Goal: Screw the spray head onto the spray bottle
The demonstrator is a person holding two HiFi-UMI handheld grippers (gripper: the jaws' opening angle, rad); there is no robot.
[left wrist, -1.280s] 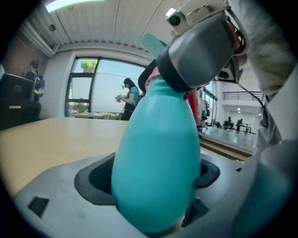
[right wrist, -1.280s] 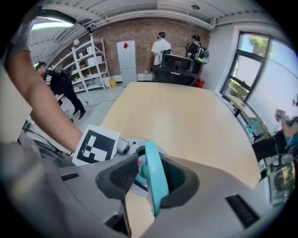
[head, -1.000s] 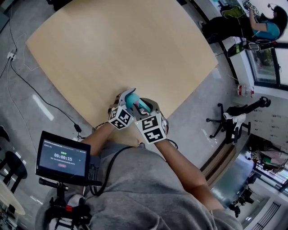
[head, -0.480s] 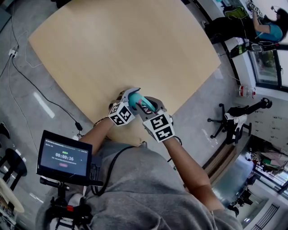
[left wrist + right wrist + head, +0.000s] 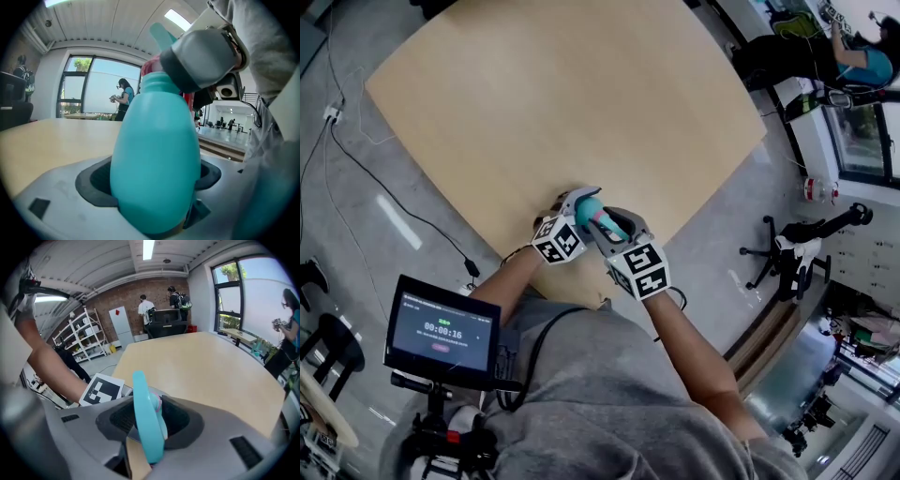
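A teal spray bottle [image 5: 589,205] is held over the near edge of the wooden table [image 5: 562,94]. My left gripper [image 5: 573,202] is shut on the bottle's rounded body [image 5: 157,154], which fills the left gripper view. The teal spray head [image 5: 146,427] sits on the bottle's neck, with a red part [image 5: 149,65] showing just under it. My right gripper [image 5: 615,225] is shut on that head from the right, and its grey jaw covers the neck in the left gripper view. The trigger lever [image 5: 160,33] sticks up past it. The thread is hidden.
A monitor on a tripod [image 5: 442,333] stands at my lower left, with cables [image 5: 356,159] on the floor beside the table. An office chair [image 5: 787,253] stands to the right. A seated person [image 5: 853,47] is at the far top right; other people [image 5: 147,310] stand by the far brick wall.
The right gripper's marker cube has swung to the right and turned a little, with the spray head still in its jaws. The left gripper has kept the bottle almost still.
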